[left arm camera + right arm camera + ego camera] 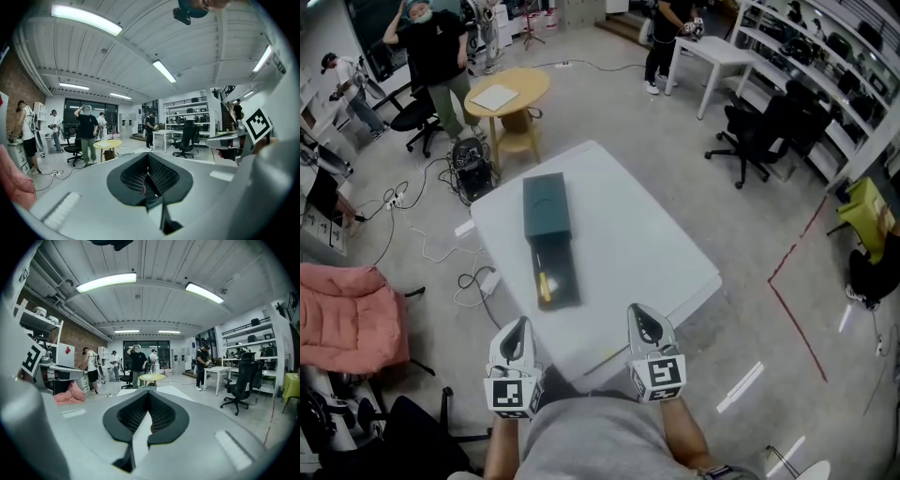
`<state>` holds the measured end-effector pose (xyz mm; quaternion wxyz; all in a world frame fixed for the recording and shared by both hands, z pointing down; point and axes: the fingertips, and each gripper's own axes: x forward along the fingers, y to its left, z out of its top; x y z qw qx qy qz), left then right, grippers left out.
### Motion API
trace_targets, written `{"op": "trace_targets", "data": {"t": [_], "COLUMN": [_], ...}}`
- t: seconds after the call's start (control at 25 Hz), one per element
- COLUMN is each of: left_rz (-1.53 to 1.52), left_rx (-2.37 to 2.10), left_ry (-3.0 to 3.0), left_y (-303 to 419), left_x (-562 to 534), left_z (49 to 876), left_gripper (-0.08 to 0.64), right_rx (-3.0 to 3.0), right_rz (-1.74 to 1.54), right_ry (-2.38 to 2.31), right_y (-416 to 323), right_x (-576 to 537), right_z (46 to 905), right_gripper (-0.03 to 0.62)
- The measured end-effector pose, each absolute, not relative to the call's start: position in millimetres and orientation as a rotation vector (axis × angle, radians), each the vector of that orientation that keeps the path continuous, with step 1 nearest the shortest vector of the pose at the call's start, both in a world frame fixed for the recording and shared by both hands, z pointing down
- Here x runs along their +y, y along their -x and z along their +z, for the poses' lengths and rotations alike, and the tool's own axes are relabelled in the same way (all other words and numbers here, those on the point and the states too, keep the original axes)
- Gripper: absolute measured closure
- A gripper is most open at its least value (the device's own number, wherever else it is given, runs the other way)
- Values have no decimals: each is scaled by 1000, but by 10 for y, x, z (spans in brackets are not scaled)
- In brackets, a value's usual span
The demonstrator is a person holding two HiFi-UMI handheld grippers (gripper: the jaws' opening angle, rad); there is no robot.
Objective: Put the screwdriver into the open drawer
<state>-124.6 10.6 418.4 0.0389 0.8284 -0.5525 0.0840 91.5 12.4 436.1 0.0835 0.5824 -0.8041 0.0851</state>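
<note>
Hovering at the table's [656,234] near edge: left gripper [521,323] and right gripper [639,311] empty, jaws pressed together.
Yellow screwdriver [544,284] already lies in the open drawer [564,267]; a stray left swing could shove the drawer toward the left edge.

Grey T-shirt [600,439] fills the bottom of the head view. There's the left gripper [518,330] and the right gripper [643,322], both pale grey shells (tapering like beaks), with dark ribbed fingers [133,416] and a white cube [662,372] carrying black square markers on each.
</note>
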Motion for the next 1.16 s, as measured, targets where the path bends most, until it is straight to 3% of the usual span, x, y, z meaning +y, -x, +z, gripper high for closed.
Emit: {"op": "trace_targets", "data": {"t": [1.16], "left_rz": [289], "left_rx": [-1683], "left_ry": [-2526], "left_y": [1198], "left_x": [50], "left_z": [4240], "left_gripper": [548], "right_rx": [-2387], "right_rz": [249], "right_ry": [-1725], "right_y": [-948], "right_x": [76], "right_z": [4347], "right_gripper": [589]}}
